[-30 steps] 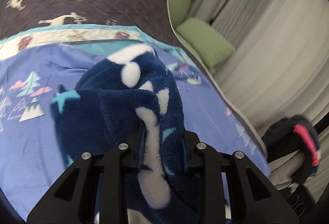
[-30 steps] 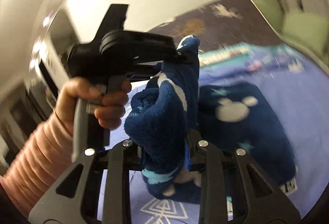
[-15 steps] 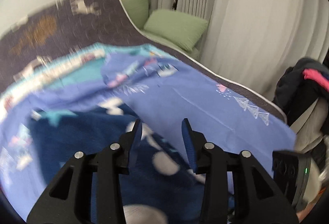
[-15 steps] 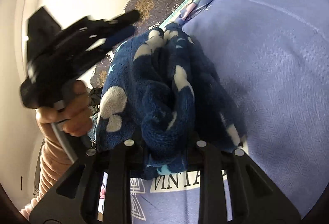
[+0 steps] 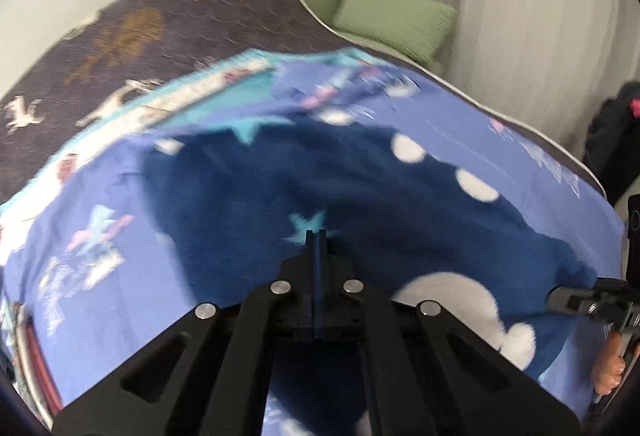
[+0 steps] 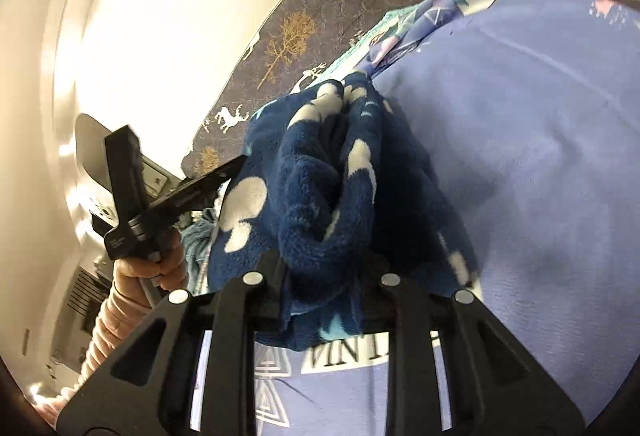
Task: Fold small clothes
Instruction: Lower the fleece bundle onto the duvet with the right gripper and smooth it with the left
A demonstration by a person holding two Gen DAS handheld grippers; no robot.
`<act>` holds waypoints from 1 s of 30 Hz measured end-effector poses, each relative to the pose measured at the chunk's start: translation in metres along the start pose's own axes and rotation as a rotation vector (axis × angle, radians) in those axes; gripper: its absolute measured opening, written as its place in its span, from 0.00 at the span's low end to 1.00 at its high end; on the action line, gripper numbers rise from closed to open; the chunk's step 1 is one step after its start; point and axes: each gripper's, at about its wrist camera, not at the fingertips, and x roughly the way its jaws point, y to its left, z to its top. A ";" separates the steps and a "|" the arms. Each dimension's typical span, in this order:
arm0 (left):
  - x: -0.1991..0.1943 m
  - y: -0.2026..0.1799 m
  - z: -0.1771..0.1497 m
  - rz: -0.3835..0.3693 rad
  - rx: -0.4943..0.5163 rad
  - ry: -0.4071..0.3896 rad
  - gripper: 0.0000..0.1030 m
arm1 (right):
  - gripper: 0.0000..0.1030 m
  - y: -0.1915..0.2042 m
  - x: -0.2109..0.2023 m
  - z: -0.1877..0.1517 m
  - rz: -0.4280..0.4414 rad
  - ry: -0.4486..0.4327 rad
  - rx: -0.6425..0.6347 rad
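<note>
Since a second ago the left gripper (image 5: 316, 236) has let go of the fleece (image 5: 360, 196) and snapped fully shut, empty, its fingers pressed together above the cloth, which now lies spread on the blue sheet (image 5: 120, 196) instead of hanging. In the right wrist view a hand (image 6: 156, 260) holds that gripper at the left; to its right, the right gripper (image 6: 320, 264) pinches a bunched fold of fleece (image 6: 320, 204) just over the sheet (image 6: 540, 156).
</note>
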 end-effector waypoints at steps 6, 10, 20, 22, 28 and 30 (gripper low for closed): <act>0.033 -0.037 0.004 0.060 0.129 0.021 0.00 | 0.41 -0.013 -0.026 -0.006 -0.171 -0.056 -0.010; 0.033 -0.034 0.002 0.055 0.133 0.023 0.00 | 0.39 0.021 -0.058 0.010 -0.167 -0.169 -0.151; 0.013 -0.034 -0.003 0.033 0.124 -0.038 0.01 | 0.13 -0.001 0.036 0.016 -0.282 -0.005 -0.184; -0.004 -0.037 -0.006 0.018 0.139 -0.067 0.07 | 0.13 0.007 0.029 0.016 -0.312 0.000 -0.207; -0.058 -0.040 -0.051 -0.044 0.175 -0.138 0.08 | 0.14 0.012 0.031 0.012 -0.336 0.008 -0.273; -0.065 -0.038 -0.065 -0.034 0.178 -0.155 0.08 | 0.14 0.010 0.029 0.017 -0.292 0.011 -0.243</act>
